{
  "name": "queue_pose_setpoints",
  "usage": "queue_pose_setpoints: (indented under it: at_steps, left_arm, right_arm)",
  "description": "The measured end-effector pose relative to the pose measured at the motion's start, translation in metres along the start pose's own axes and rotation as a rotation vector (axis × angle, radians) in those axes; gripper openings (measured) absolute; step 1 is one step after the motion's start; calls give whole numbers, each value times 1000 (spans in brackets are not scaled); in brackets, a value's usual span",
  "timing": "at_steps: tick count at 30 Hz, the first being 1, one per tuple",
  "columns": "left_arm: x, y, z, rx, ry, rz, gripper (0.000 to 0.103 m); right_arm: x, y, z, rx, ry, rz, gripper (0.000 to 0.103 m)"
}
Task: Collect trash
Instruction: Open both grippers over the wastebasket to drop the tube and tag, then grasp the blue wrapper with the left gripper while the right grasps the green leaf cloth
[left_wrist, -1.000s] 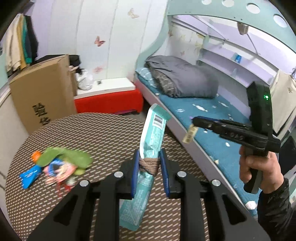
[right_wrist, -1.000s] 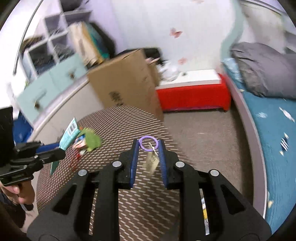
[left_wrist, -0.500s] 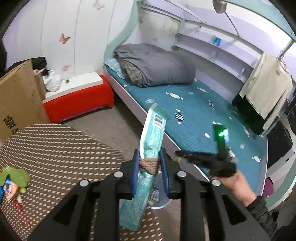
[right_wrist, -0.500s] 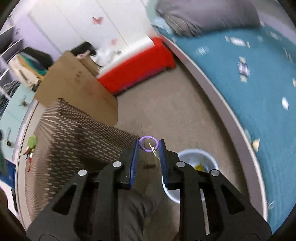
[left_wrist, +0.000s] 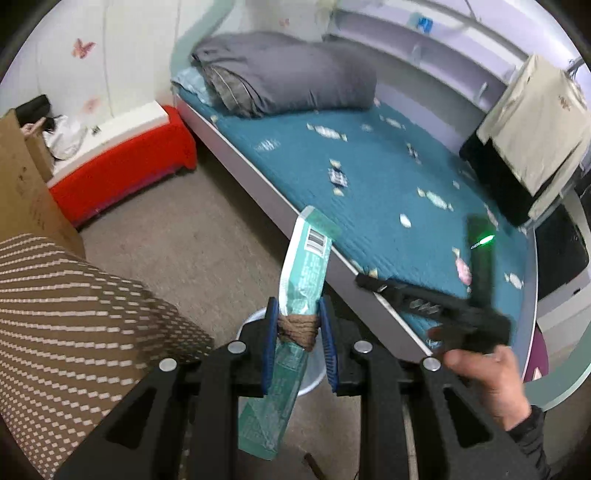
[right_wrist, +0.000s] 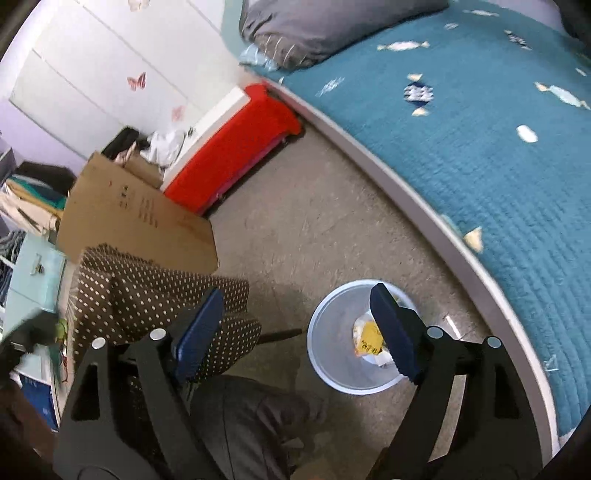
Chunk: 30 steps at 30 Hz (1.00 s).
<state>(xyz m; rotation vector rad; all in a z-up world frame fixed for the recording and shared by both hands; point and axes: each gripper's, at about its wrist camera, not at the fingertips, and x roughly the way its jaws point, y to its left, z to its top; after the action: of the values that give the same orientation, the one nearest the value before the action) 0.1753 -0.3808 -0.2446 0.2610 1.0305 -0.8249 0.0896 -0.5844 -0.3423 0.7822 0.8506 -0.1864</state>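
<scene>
The left gripper (left_wrist: 298, 345) has its fingers clamped on a long teal wrapper (left_wrist: 301, 280), pinching it at a waist wound with brown twine. The wrapper's long axis runs near to far through the grip: the barcoded end stands up and away, and the other end hangs down toward the floor. Directly below and behind it in the left wrist view, a pale rim of the waste bin (left_wrist: 251, 323) shows, so this piece appears to sit almost over the opening.

The right gripper (right_wrist: 297, 334) has its fingers opening wide, and nothing lies between them. Through that gap the right wrist view looks down at the waste bin (right_wrist: 325, 354), which stands on the floor between the bed edge (right_wrist: 424, 218) on the right and the patterned counter (right_wrist: 122, 295) on the left. A yellow scrap (right_wrist: 369, 338) and some crumpled white paper lie inside the bin.

The relation that matters next is vertical: the bin lies under the wrapper's hanging end, slightly to the far side of the left fingers. In my judgement, the left hand is the one with something to drop, and spreading those fingers should send the wrapper in end first. Its length is the risk, since the upper end could tip over the rim toward the bed.
</scene>
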Motion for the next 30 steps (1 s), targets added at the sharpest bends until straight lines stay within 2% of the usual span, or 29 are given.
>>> queue_pose_setpoints:
  at_steps: [6,8,9,10,14,17,19,24,30]
  left_arm:
    - [55,-16,2,34,118,-27,25]
    - [70,-19,2,55,155,9,62]
    - [73,-19,3,53,148,43,91]
    - [73,-20,4,51,131,66,94]
    - [62,-12,7,28,119,89,94]
    - [39,-3,7,10,72,107,94]
    - [22,3,5,0,41,121,94]
    - [-27,17,-2,-21,-50,151,94]
    - [-84,41,-16,-64,-152,196,94]
  right_arm:
    - [-25,-8,6,5,-46,-6,83]
    - [-30,-9,5,10,-55,-5,83]
    - [-31,-9,6,12,-56,-5,83]
    - [-32,-10,6,13,-58,-4,84]
    - [-35,-3,2,2,-61,-1,87]
    - [-34,7,1,-6,-62,5,95]
    - [-33,18,0,-18,-59,4,97]
    - [-36,56,-3,-83,-65,5,97]
    - [-43,125,-9,-213,-64,60,97]
